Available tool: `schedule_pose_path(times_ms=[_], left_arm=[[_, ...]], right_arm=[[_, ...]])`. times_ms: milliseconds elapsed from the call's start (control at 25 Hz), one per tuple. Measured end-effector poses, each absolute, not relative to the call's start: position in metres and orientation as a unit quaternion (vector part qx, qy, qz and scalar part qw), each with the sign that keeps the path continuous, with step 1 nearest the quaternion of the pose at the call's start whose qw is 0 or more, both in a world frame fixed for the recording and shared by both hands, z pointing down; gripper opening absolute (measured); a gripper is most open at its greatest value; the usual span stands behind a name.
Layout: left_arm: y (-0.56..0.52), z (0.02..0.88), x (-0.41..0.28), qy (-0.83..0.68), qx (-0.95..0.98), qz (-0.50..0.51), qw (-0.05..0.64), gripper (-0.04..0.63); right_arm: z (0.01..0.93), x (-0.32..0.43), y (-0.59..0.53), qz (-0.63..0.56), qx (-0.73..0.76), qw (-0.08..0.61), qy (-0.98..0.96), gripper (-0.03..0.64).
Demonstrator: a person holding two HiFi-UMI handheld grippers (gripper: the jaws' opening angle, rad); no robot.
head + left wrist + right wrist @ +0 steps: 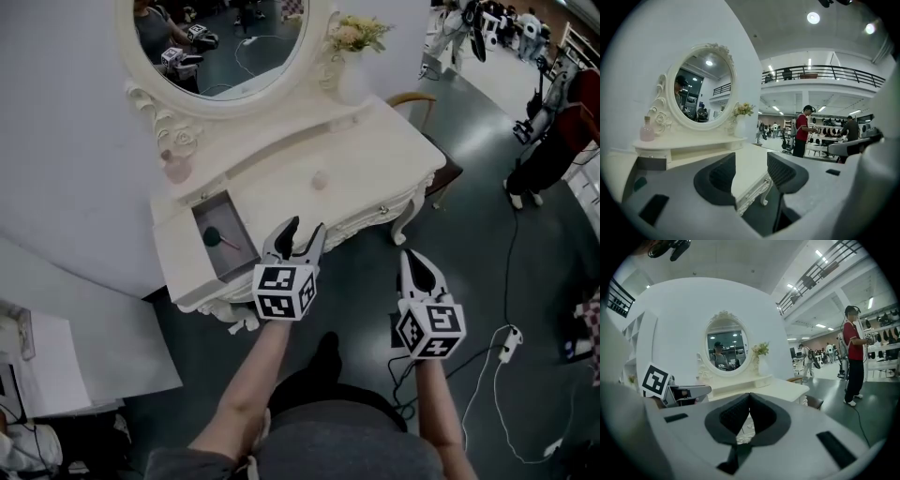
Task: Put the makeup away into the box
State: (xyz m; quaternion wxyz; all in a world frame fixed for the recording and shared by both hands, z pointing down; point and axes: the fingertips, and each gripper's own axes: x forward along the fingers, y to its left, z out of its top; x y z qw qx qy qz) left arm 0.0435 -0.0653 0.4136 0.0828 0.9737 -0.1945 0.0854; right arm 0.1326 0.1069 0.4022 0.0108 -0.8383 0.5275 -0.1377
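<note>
While the makeup (pixel 216 237) lies in the open box (pixel 225 216) at the counter's (pixel 309 141) left end, the left claw (pixel 306 227) hangs near, jaws apart and empty, and the right claw (pixel 409 257) is closed.

L gripper (pixel 306 227), R gripper (pixel 406 255): grey, black pads (pixel 717 176), 2 b/w marker cubes (pixel 284 292); grey top (pixel 356 445).
</note>
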Motion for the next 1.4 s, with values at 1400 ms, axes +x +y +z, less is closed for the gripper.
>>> schedule_pose_path(times_ms=[1400], left_arm=[[-0.190, 0.494, 0.182, -0.232, 0.947, 0.207, 0.081, 0.212]], right_arm=[[0.421, 0.273, -0.037, -0.175, -0.797, 0.013, 0.578, 0.005]])
